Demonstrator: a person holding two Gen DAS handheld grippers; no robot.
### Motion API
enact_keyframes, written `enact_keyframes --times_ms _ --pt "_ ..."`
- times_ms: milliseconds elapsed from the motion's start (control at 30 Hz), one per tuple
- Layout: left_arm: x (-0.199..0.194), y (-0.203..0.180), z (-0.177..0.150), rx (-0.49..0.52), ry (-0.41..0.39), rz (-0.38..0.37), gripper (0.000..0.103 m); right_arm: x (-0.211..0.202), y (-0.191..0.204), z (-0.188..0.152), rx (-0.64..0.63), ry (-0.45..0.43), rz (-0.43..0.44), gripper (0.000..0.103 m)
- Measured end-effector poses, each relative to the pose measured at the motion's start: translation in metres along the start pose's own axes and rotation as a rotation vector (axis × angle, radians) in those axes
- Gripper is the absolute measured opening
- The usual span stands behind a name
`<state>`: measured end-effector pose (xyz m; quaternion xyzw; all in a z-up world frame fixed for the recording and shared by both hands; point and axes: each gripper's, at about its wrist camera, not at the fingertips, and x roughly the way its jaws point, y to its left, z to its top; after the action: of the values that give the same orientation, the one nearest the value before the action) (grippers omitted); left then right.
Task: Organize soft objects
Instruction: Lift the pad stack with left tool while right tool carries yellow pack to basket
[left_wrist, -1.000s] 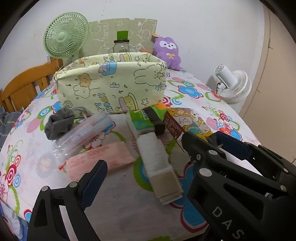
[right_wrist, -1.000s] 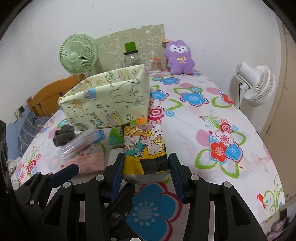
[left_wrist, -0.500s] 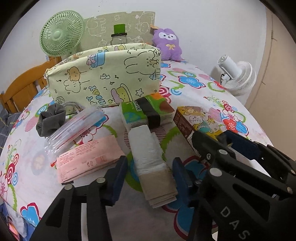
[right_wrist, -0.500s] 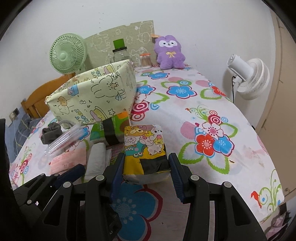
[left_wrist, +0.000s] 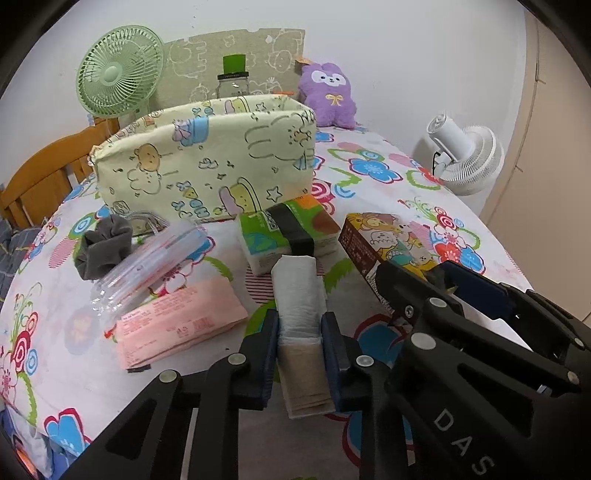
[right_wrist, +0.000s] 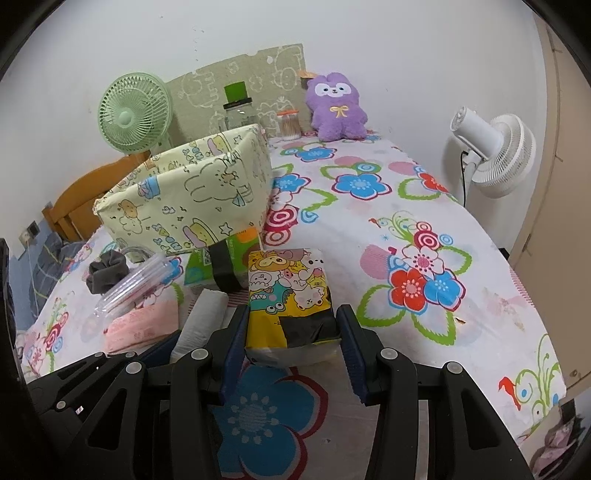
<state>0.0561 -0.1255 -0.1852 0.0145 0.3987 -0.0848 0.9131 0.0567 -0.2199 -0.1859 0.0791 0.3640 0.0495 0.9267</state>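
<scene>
Tissue pack (left_wrist: 300, 321) between downward-tilted left tongs (left_wrist: 299, 354), pads pressing.

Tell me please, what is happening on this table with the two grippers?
A person is tidying soft packs on a flowered tablecloth with a gripper in each hand. The left gripper is shut on a long white and beige folded pack. The right gripper is shut on a yellow cartoon tissue pack. Both packs lie low over the cloth. The pale yellow fabric bin stands behind them; a green tissue pack, a pink pack and a grey scrunchie still lie outside it.
</scene>
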Motion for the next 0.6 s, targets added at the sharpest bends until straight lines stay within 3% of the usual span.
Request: enact_keyframes --times_ms 600 --pt "-0.036 0.023 0.022 -0.016 -0.067 0.008 0.022 -0.025 0.033 0.026 -0.01 -0.052 0.003 0.051"
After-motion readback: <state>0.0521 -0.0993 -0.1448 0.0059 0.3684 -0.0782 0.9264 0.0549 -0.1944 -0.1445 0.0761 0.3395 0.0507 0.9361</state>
